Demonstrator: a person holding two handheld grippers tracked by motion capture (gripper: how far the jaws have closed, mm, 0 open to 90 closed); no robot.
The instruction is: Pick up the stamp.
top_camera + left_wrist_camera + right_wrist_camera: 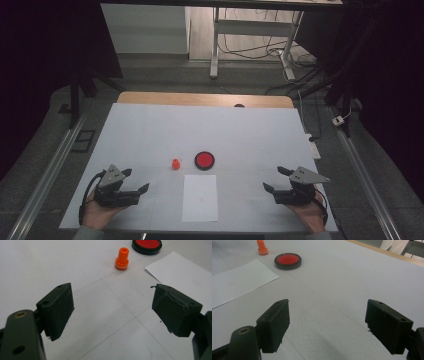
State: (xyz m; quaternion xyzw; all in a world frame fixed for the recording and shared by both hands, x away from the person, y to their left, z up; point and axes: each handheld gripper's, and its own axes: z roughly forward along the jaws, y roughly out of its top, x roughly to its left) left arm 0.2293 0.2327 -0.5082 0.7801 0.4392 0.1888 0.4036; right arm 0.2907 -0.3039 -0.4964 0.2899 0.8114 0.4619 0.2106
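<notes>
Stamp (175,163) stands upright on the desk (150,130), at two o'clock from the spread, empty left claw (137,180) and well apart; right claw (274,179) likewise spread, empty.

Orange stamp (175,163) with a white band at its base, red ink pad (204,160) in a black rim, plain white paper sheet (200,198), pale grey table (150,130), black grippers

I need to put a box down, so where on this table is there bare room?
The far half of the table, beyond the orange stamp and red ink pad, is bare. So are the strips between the paper and each claw. Only the middle is crowded.
</notes>
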